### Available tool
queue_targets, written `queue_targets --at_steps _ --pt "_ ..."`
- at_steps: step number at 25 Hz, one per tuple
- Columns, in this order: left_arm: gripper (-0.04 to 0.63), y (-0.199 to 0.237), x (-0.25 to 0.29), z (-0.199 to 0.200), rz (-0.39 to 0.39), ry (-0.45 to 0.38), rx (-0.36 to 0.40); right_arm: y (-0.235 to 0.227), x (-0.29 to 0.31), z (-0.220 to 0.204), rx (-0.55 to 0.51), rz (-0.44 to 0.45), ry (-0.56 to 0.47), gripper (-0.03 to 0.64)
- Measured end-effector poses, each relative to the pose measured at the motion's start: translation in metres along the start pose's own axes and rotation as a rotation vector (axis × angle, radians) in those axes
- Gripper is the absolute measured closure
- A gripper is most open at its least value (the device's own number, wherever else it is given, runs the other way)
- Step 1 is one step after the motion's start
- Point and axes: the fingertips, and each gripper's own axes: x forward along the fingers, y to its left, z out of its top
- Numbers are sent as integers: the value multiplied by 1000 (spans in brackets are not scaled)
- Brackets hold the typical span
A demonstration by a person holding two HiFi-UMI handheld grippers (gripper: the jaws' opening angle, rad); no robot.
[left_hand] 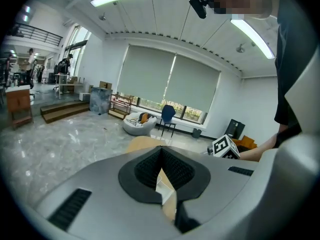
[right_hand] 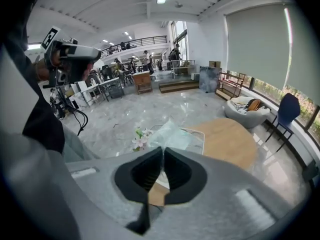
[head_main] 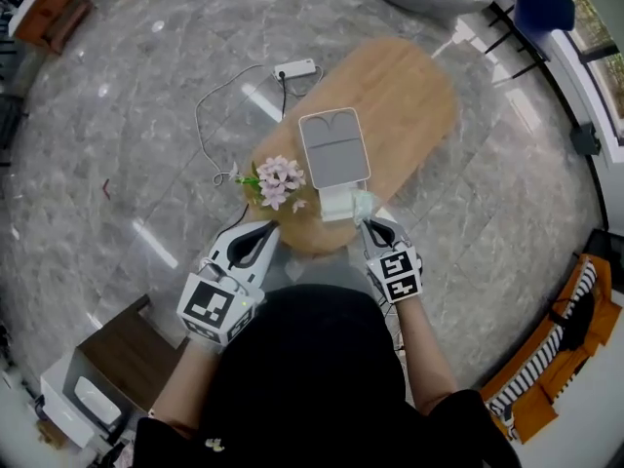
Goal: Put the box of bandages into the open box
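The pale green bandage box (head_main: 362, 204) is held just above the near end of the oval wooden table (head_main: 409, 96), right at the near edge of the open box (head_main: 333, 154). It seems to be pinched by its near edge in the right gripper (head_main: 371, 226), whose jaws are pressed together. The carrying step is judged nearly finished. Next, the bandage box (right_hand: 170, 134) needs to be moved forward over the opening, lowered and let go. The left gripper (head_main: 265, 228) is clenched on nothing and kept back beside a sprig of pink flowers (head_main: 277, 179).
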Motion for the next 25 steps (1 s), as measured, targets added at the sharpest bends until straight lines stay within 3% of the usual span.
queue_targets --at_steps 15,25 --pt "583 -11 -10 -25 252 47 -95 -12 97 -89 -111 230 222 619" --pt "583 -19 -20 -47 358 75 -136 -15 154 -125 -193 347 359 618"
